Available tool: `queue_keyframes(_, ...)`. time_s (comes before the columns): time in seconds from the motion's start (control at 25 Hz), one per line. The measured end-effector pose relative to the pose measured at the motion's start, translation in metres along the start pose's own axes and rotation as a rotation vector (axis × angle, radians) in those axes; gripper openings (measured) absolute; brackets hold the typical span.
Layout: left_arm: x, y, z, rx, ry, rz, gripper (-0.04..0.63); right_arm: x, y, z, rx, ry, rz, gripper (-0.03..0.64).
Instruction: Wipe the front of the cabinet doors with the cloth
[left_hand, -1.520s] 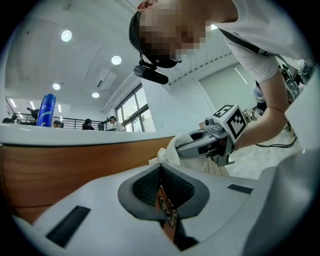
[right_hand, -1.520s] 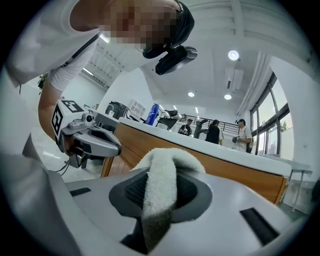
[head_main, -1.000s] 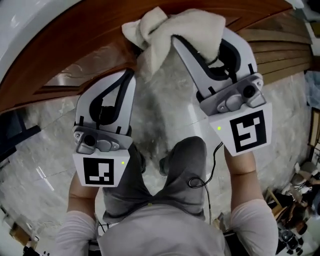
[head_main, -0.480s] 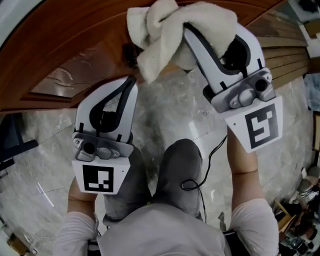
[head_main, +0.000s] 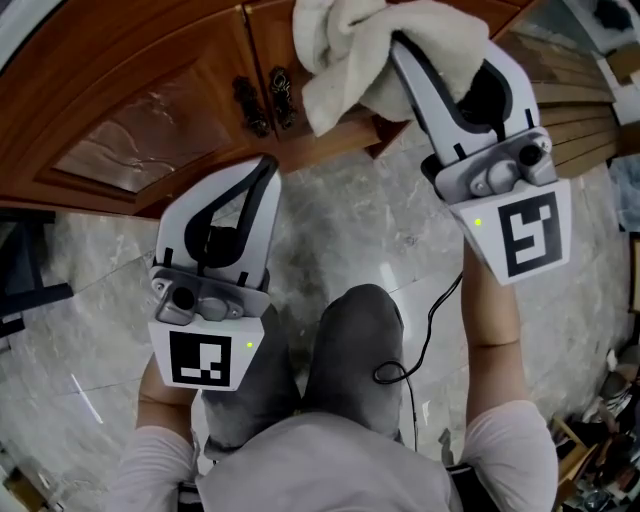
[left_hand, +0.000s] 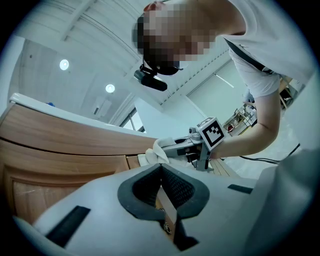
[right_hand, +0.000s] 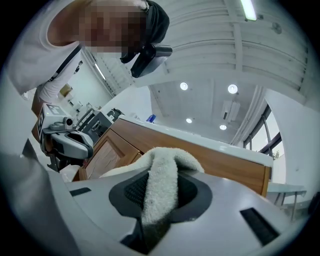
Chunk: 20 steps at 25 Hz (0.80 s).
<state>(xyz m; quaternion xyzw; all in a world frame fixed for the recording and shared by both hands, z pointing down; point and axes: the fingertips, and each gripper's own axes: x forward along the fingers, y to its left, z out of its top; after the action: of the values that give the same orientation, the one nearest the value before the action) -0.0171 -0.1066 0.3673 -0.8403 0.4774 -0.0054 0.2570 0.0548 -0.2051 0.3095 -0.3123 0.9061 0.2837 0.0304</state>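
Head view, far left: a brown wooden cabinet door (head_main: 130, 120) with a raised panel runs across the top, above a pale marble floor (head_main: 80, 300).
Left gripper: the white left gripper (head_main: 264, 165) points up at the lower edge of that door. It is very near the wood, but I cannot tell whether it touches. Its black-and-white marker cube (head_main: 205, 358) is at the end nearest the person.
Left jaws: in the left gripper view the two dark pads meet at their tips with nothing between them. A sliver of cabinet wood shows through the small gap lower down.
Handles: two dark ornate handles (head_main: 265, 100) stand side by side where the two doors meet, just above the left gripper's tip.
Middle, below: the person's knees in grey trousers (head_main: 350, 340), with a black cable (head_main: 425, 320) looping beside them.
Cloth: a cream towelling cloth (head_main: 350, 50) is bunched at the top of the picture. It lies over the front of the right-hand door (head_main: 335, 140), just right of the handles.
Right gripper: the right gripper (head_main: 400, 45) reaches up into the cloth, higher than the left one and well apart from it.
Right jaws: closed on a fold of the cloth. In the right gripper view a thick strip of it runs down between the pads.
Far right: the right gripper's marker cube (head_main: 525, 235), with ribbed wooden boards (head_main: 575, 100) beyond it.
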Motion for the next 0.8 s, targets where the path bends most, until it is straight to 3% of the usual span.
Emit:
queue_keyframes(0.44,-0.015,-0.004,-0.004,0.014,0.003,0.021,0.018,-0.009,-0.020,-0.007,-0.046,0.010,-0.056,0.097)
queue_keyframes(0.8,-0.008,-0.016,-0.007,-0.001,-0.012,-0.002,0.018,-0.027,-0.041,-0.026,-0.004,0.053,-0.101,0.097)
